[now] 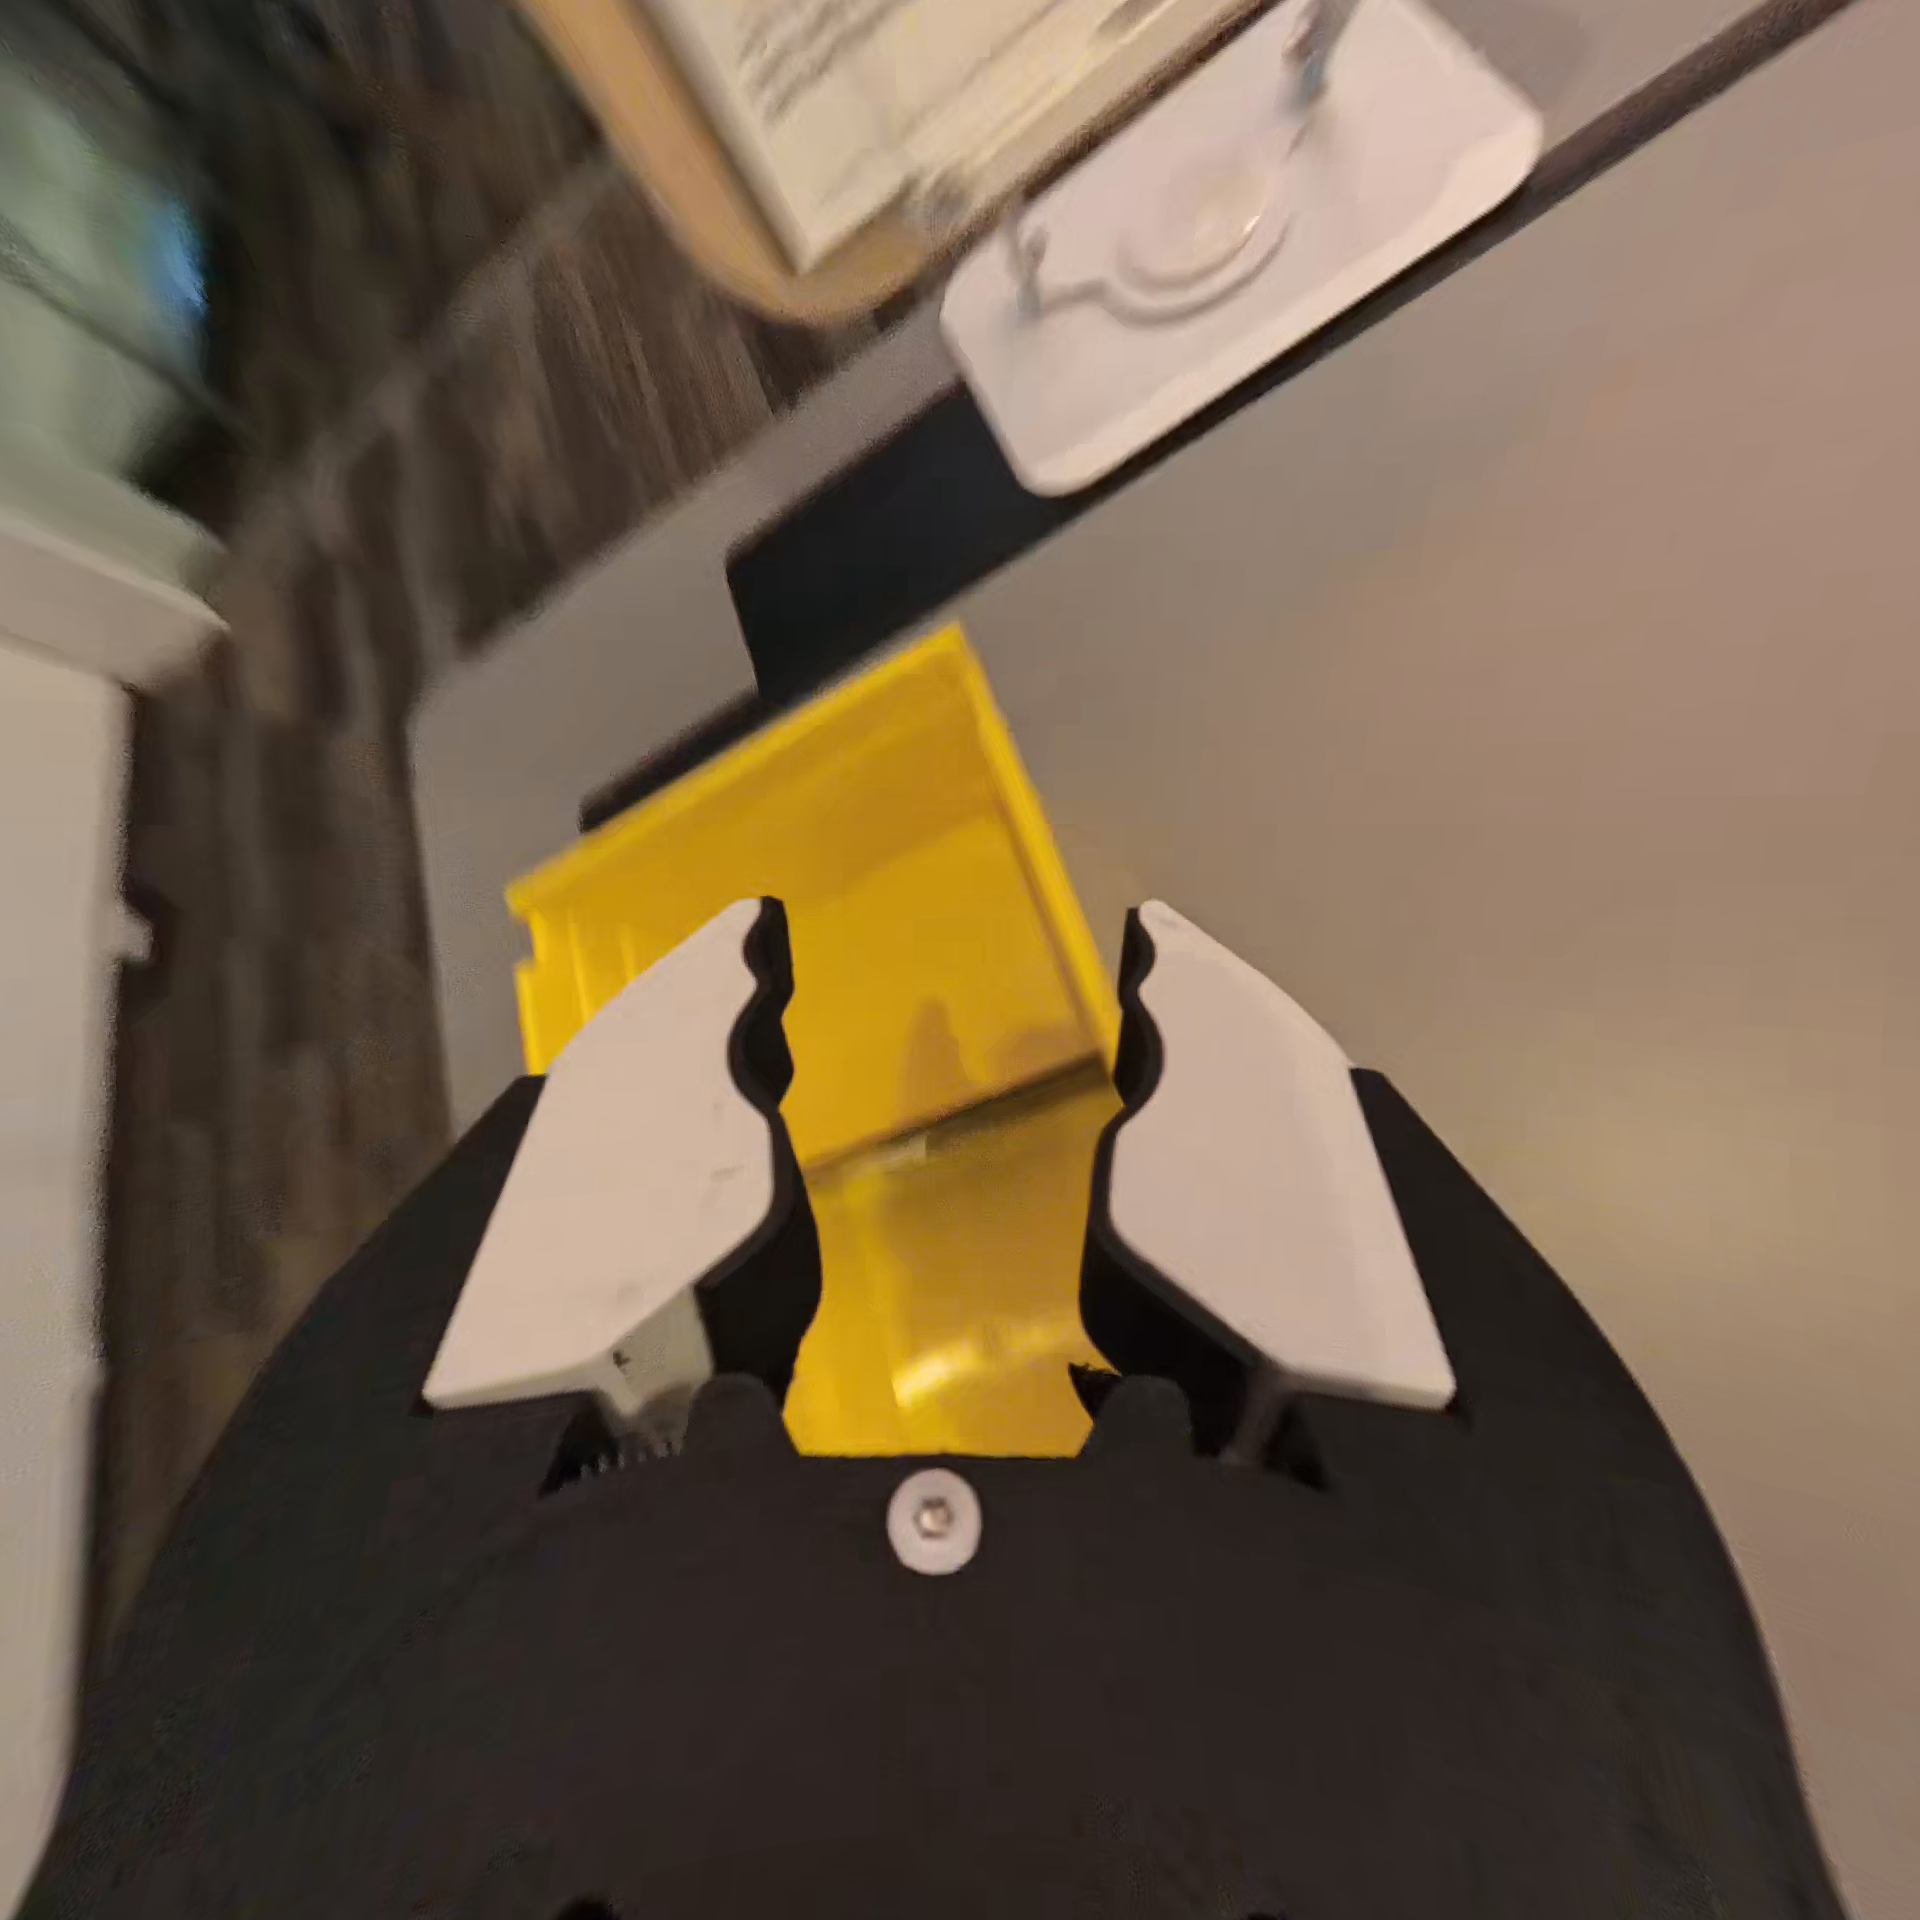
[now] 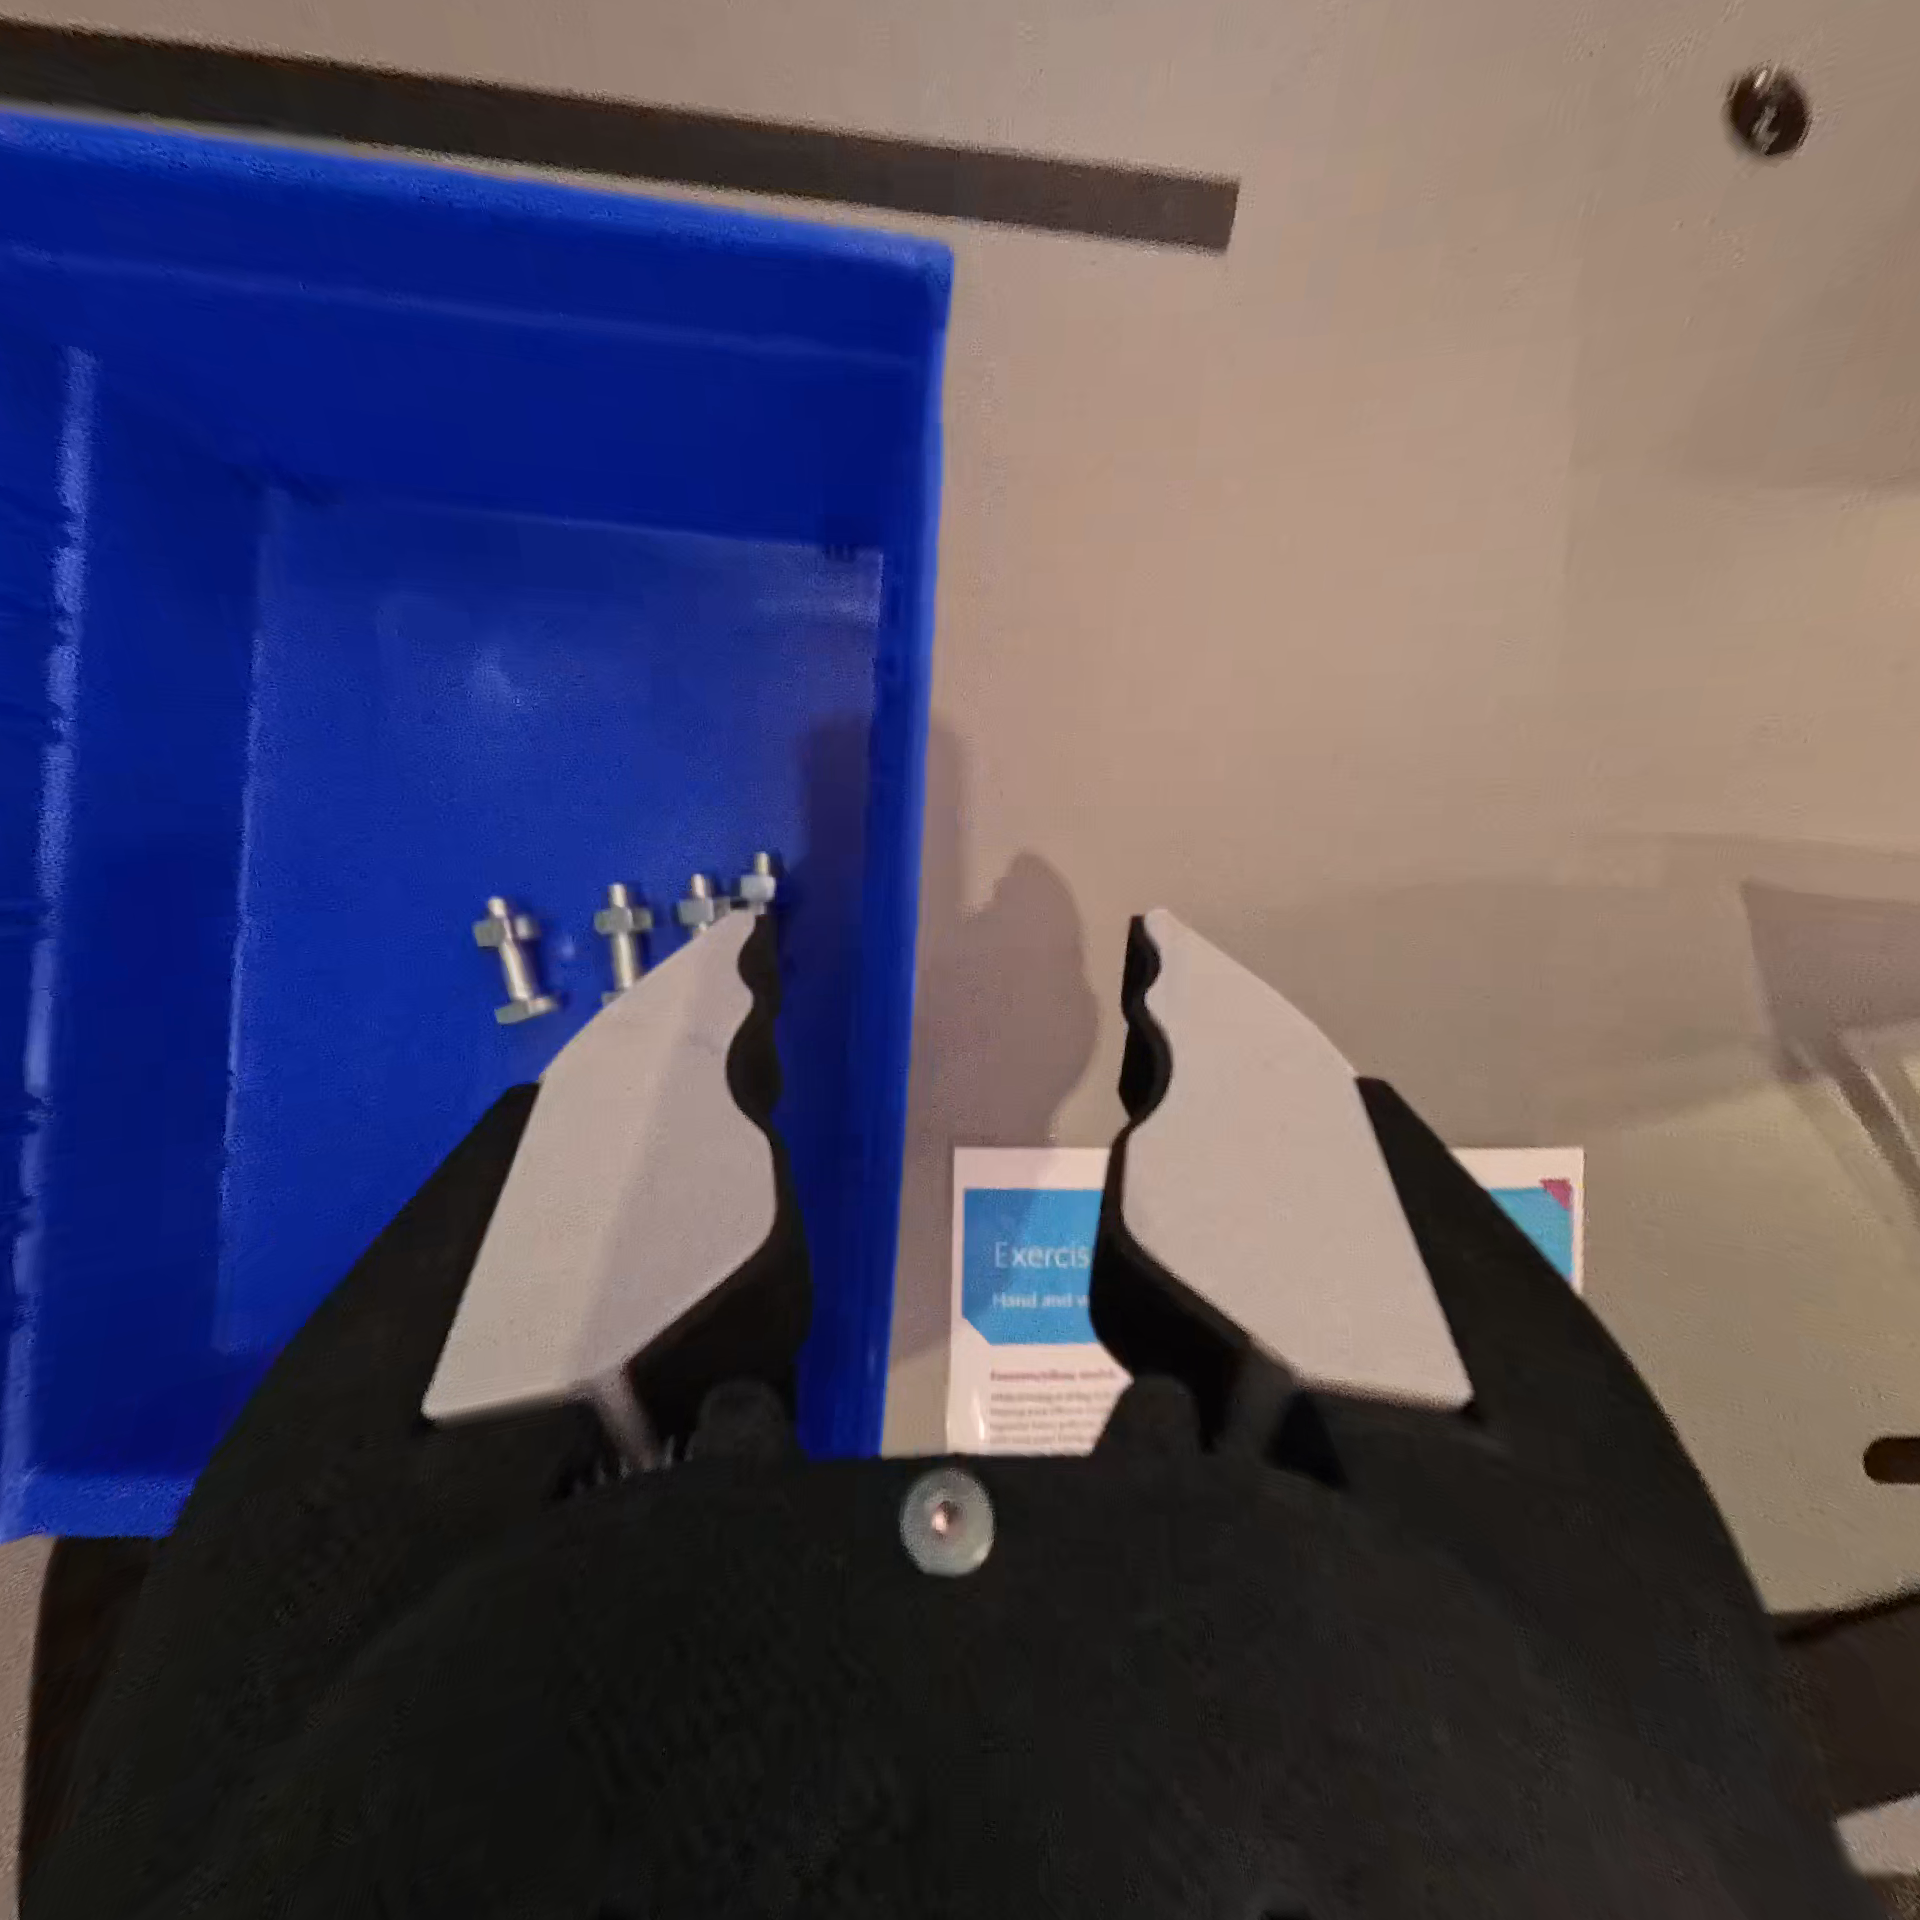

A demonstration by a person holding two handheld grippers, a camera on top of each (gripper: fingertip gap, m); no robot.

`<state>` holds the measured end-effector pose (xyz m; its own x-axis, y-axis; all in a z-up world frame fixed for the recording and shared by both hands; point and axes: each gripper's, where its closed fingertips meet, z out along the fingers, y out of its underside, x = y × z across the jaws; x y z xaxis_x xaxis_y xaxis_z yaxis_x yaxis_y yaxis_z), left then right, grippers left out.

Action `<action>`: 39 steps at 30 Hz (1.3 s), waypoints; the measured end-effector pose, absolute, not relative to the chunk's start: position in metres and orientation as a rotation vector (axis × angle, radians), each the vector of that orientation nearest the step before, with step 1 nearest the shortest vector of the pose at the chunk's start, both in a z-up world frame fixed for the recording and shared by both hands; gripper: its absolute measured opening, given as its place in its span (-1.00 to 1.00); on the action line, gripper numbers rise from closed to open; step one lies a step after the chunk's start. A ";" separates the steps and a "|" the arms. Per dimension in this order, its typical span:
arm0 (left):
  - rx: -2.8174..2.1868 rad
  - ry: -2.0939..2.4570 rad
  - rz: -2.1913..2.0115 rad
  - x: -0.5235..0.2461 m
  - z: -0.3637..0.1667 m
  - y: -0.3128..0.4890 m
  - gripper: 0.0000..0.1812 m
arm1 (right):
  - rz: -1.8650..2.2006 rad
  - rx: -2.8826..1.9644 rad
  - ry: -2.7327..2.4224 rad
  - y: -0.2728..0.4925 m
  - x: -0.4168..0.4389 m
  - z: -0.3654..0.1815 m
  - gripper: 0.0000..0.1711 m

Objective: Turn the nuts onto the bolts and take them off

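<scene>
In the right wrist view, several silver bolts with nuts on them (image 2: 619, 940) lie in a row on the floor of a blue bin (image 2: 520, 436). My right gripper (image 2: 948, 920) is open and empty, over the bin's right wall, with its left fingertip just right of the bolts. In the left wrist view, my left gripper (image 1: 951, 904) is open and empty above a yellow bin (image 1: 914, 831). The yellow bin's visible floor shows no bolts or nuts. The view is blurred.
A white card with a blue panel (image 2: 1039, 1299) lies on the grey table under my right gripper. A white tray (image 1: 1247, 270) sits at the table's far edge, past the yellow bin. A round metal fitting (image 2: 1766, 112) sits in the table top. A clear item (image 2: 1849, 1039) is at the right. My right fingertips sit around 60 cm from my left ones.
</scene>
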<state>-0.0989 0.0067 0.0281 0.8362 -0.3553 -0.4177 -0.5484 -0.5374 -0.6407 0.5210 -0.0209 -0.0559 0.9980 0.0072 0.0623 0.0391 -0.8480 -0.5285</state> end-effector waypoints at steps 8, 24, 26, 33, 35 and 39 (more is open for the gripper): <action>-2.560 0.032 0.066 -0.281 -0.005 -0.034 -0.30 | 0.200 -2.795 -0.018 -0.023 0.502 -0.111 -0.85; -2.933 -0.020 -0.319 -0.296 -0.110 -0.038 -0.86 | 0.448 -2.983 -0.034 -0.017 0.412 -0.123 -0.89; -2.969 -0.004 -0.350 -0.290 -0.113 -0.041 -0.92 | 0.435 -3.011 -0.023 -0.014 0.397 -0.124 -0.89; -3.067 0.317 -0.282 -0.232 -0.115 -0.041 -0.91 | 0.307 -3.060 -0.057 -0.007 0.351 -0.125 -0.91; -3.085 0.422 -0.166 -0.216 -0.116 -0.039 -0.90 | 0.262 -3.064 -0.068 -0.006 0.344 -0.125 -0.91; -3.077 0.570 -0.120 -0.175 -0.118 -0.034 -0.86 | 0.274 -3.036 0.020 0.000 0.340 -0.123 -0.91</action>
